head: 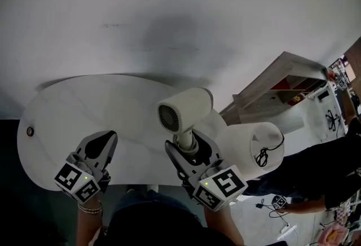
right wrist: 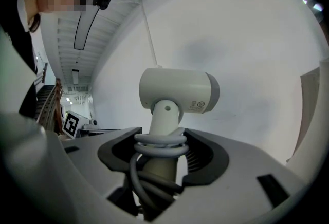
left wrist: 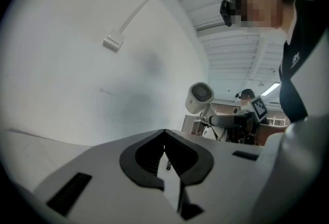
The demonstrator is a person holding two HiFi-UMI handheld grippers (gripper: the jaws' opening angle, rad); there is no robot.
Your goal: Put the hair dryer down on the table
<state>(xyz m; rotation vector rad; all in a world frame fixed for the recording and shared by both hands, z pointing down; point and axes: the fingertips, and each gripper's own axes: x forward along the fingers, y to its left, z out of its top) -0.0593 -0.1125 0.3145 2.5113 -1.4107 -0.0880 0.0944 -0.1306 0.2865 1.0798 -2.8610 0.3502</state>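
A white hair dryer [head: 183, 109] stands upright over the right part of the white oval table [head: 84, 104], its grille end facing me. My right gripper [head: 190, 143] is shut on its handle. In the right gripper view the hair dryer [right wrist: 177, 89] rises from between the dark pads of the right gripper [right wrist: 162, 138], its grey cord [right wrist: 160, 145] wound round the handle. My left gripper [head: 107, 136] hovers over the table's near left side, its jaws together and holding nothing. The left gripper [left wrist: 164, 133] points at the wall, and its view shows the hair dryer [left wrist: 199, 97] off to its right.
A small brown round thing [head: 30, 131] lies by the table's left edge. Right of the table are a white cylinder [head: 248, 140] with a black cord [head: 262, 156], a wooden shelf unit [head: 287, 78] and a person in dark clothes [head: 321, 174]. The wall [head: 180, 8] stands close behind the table.
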